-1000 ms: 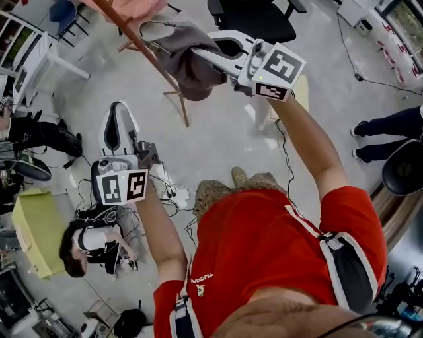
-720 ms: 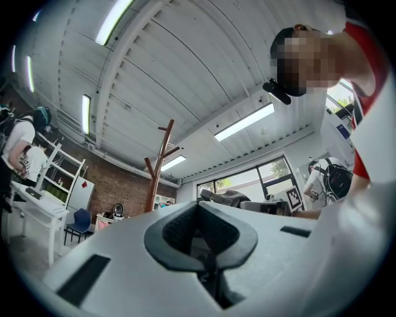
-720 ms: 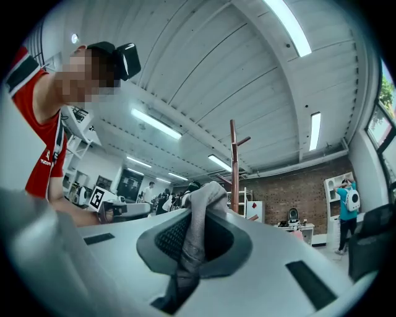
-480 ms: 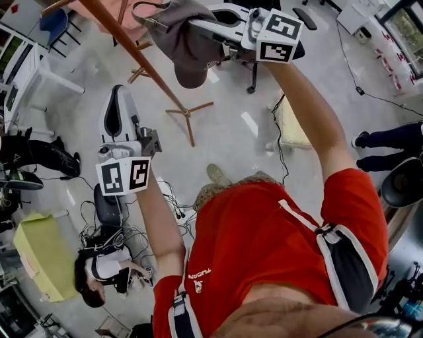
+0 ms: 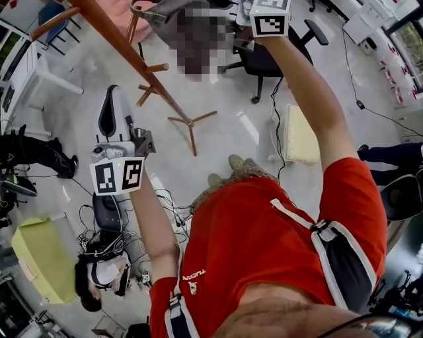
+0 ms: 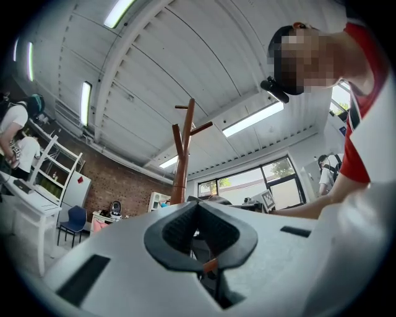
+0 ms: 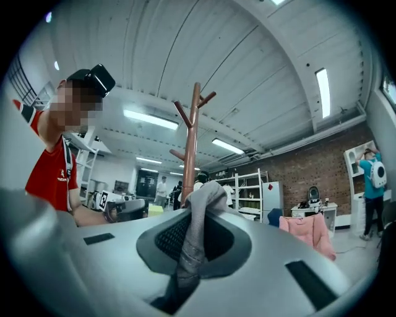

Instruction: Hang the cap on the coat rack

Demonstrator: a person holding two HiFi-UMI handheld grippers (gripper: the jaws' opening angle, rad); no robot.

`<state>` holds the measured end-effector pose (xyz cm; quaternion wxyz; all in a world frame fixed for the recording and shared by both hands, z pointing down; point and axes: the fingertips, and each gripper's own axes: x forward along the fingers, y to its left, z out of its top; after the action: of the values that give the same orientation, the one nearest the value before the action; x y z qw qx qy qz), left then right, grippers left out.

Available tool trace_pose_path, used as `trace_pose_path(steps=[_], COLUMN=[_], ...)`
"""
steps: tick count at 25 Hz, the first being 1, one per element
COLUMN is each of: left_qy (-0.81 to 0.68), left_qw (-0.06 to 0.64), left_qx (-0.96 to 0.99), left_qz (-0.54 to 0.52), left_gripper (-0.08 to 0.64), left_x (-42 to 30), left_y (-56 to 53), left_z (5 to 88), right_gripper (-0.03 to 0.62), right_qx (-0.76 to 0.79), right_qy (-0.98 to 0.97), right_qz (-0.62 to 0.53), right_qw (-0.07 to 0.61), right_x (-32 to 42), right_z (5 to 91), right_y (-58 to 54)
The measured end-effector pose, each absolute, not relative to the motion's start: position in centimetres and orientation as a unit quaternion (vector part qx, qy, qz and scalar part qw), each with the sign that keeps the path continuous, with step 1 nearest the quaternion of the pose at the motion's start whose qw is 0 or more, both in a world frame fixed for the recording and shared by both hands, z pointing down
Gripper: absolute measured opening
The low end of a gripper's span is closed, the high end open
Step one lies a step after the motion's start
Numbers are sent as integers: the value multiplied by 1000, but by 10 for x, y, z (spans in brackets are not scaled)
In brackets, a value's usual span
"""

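The grey cap (image 5: 164, 9) hangs at the top edge of the head view, close beside the brown wooden coat rack (image 5: 125, 50), and a mosaic patch covers part of it. My right gripper (image 7: 197, 213) is shut on a fold of the cap (image 7: 190, 247); the head view shows only its marker cube (image 5: 269, 16). From the right gripper view, the rack's pole and pegs (image 7: 190, 145) rise just behind the cap. My left gripper (image 5: 114, 92) is held lower and left of the rack's base, shut with nothing between its pads (image 6: 199, 207). The rack (image 6: 180, 167) stands ahead of it.
The rack's feet (image 5: 192, 122) spread on the grey floor. A black office chair (image 5: 264, 59) and a pale cushion (image 5: 301, 135) lie to the right. A seated person (image 5: 106, 270), cables and a green box (image 5: 36, 254) are lower left. Pink cloth (image 7: 306, 229) hangs beyond.
My right gripper has carried the cap upward along the rack, toward the top of the head view. The left gripper has stayed shut in about the same place.
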<state>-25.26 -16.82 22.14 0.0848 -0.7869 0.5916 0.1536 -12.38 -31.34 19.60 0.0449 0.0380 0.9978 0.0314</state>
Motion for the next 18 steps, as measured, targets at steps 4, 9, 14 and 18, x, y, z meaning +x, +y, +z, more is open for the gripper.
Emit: trace_pose_path(steps=[4,9,14,18], left_qy=[611,636,656,662], left_qw=[84,78,66,57], left_qx=[-774,-756,-740,-736], left_qz=[143,134,131,128], left_gripper=[8,8,8,8], left_x=[-256,-248,-263,-265], left_y=[-193,-203,-202,-205], left_z=[227,243,255,266], right_gripper=[31,31,32,98], right_qx=[98,187,230,212], right_qy=[995,982,971,975], right_qz=[6,-28,-43,-51], right_qw=[24,-10,-44,-36], right_x=[-137,-141,-170,-184], right_z=[211,239,274,292], right_y=[-342,-349,-343,-341])
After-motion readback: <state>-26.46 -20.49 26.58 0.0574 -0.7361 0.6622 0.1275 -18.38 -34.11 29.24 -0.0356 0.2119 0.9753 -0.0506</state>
